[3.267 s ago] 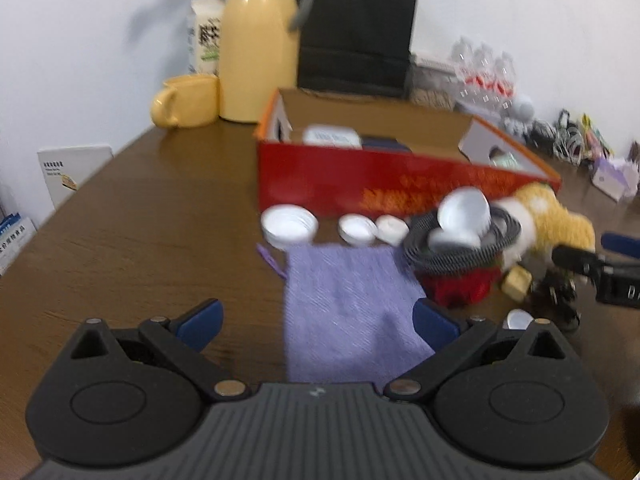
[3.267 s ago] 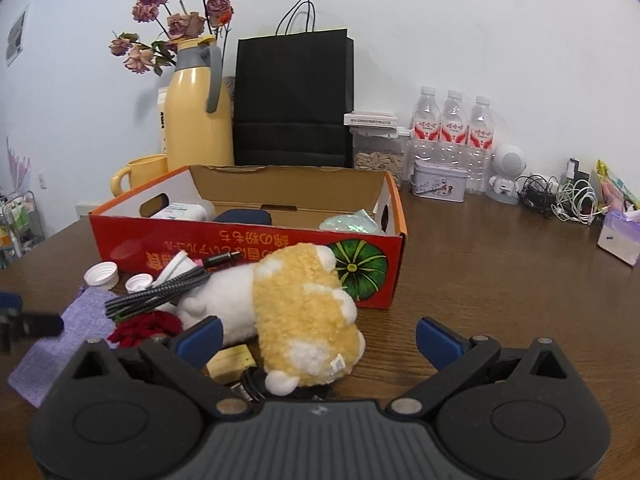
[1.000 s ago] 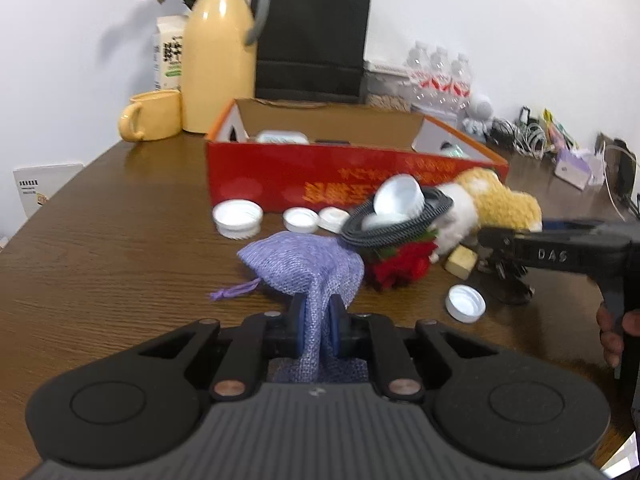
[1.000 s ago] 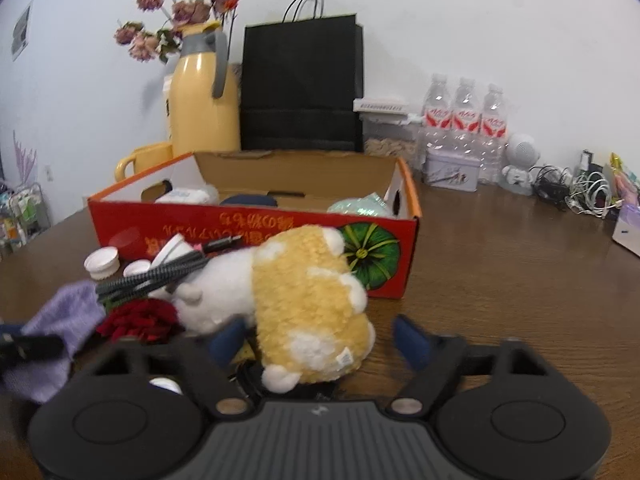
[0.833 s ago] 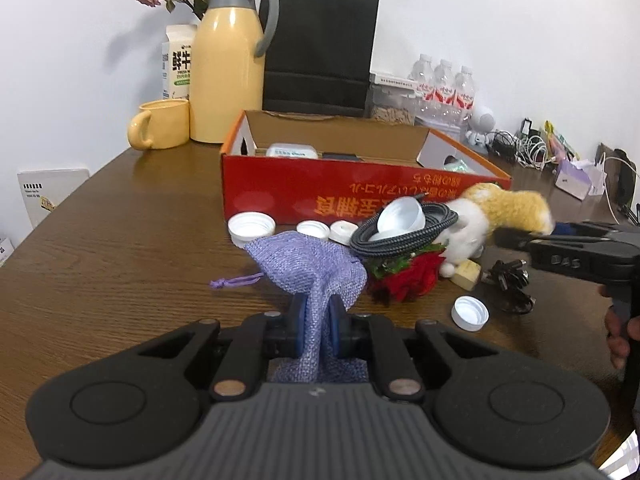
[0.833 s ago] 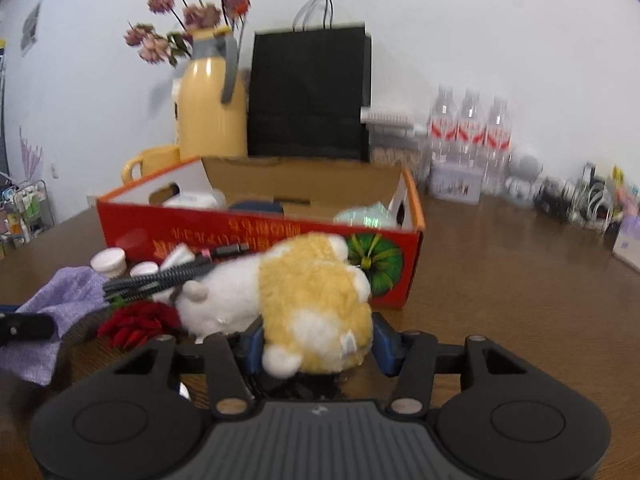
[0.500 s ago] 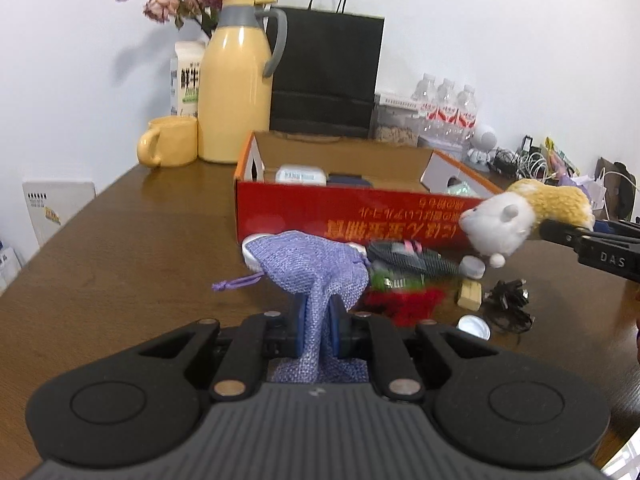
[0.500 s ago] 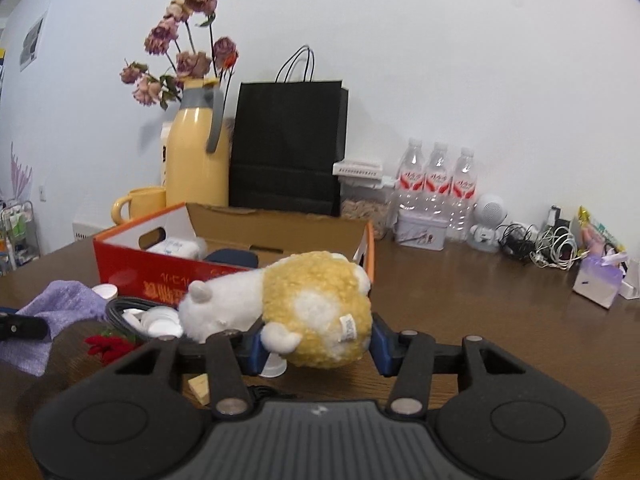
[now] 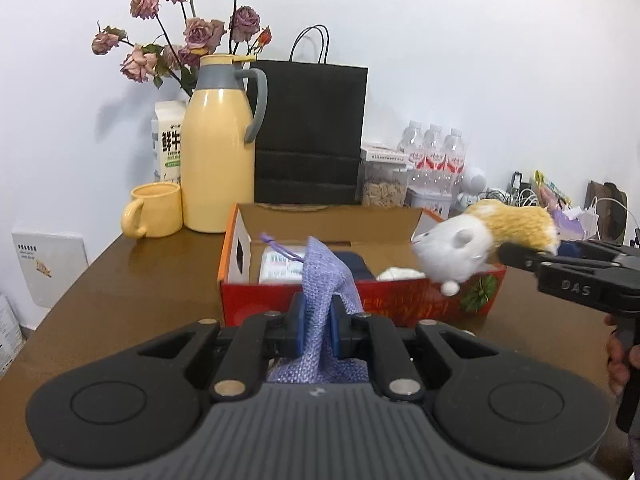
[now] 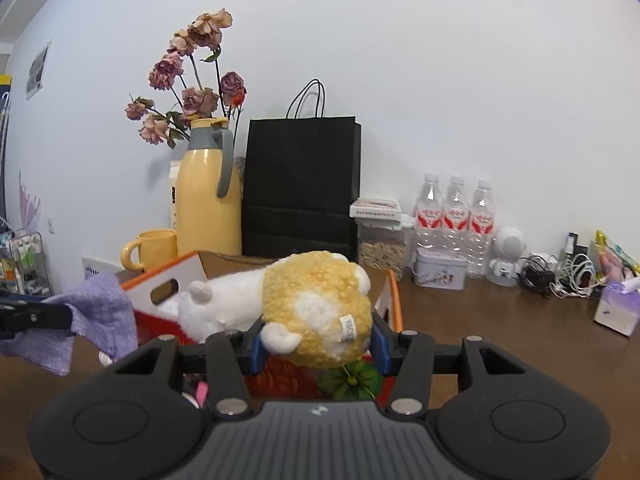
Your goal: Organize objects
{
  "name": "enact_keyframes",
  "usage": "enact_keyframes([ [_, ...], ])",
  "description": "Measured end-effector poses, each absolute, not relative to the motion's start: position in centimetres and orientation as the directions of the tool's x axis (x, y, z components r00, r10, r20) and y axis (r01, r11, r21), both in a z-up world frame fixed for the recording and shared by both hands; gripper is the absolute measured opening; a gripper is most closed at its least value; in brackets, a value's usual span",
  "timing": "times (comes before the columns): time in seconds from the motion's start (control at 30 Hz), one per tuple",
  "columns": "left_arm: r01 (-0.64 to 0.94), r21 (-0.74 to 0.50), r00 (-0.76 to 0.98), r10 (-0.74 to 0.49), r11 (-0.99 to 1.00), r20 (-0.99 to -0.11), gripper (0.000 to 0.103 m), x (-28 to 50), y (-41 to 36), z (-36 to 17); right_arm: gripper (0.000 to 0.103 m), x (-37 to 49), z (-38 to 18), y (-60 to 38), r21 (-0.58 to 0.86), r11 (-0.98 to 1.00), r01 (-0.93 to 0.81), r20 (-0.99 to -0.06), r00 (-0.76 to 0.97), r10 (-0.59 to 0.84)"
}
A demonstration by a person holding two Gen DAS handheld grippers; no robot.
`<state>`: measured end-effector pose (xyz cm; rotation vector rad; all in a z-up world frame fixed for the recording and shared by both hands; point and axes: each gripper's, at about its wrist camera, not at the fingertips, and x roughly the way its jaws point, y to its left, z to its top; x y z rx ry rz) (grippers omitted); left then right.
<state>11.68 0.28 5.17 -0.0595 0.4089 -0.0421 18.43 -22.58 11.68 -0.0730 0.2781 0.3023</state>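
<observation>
Pouch (image 9: 320,280) pinched tight in the left claw (image 9: 316,330), clear of the table, hanging just in front of the box (image 9: 360,304) with its drawstring tip up over the near wall. Plush (image 10: 316,308) squeezed at the yellow rump in the right claw (image 10: 316,350), white head jutting left over the box's right end. Risks now: only a fold of cloth clamped, so could slide out with a jerk; loose lower half likely to catch the near wall and land outside if carried in too low. Plush gripped far from its head, so liable to swing or twist free. Both loads close together over one box, so could bump on the drop.
</observation>
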Motion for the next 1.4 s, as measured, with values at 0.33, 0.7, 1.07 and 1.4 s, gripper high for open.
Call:
enact_keyframes([
  [0.33,0.019,-0.113,0.933,-0.059,0.993,-0.354,0.012,13.0,2.9,6.6,0.048,22.9,12.1,-20.8,0.001,0.950,-0.311,-0.272,0.915,0.299],
  [0.7,0.060,-0.168,0.893,-0.128,0.984,-0.432,0.012,12.8,2.8,3.9,0.048,23.3,10.6,-21.3,0.045,0.949,-0.311,-0.281,0.908,0.311],
  [1.07,0.022,-0.164,0.878,-0.098,0.986,-0.468,0.010,11.2,3.0,2.2,0.048,20.1,10.1,-22.0,0.057,0.945,-0.322,-0.284,0.903,0.324],
  [1.4,0.031,-0.190,0.923,-0.101,0.981,-0.371,0.009,10.2,2.8,5.4,0.048,18.1,10.2,-23.3,0.088,0.949,-0.302,-0.265,0.911,0.315],
])
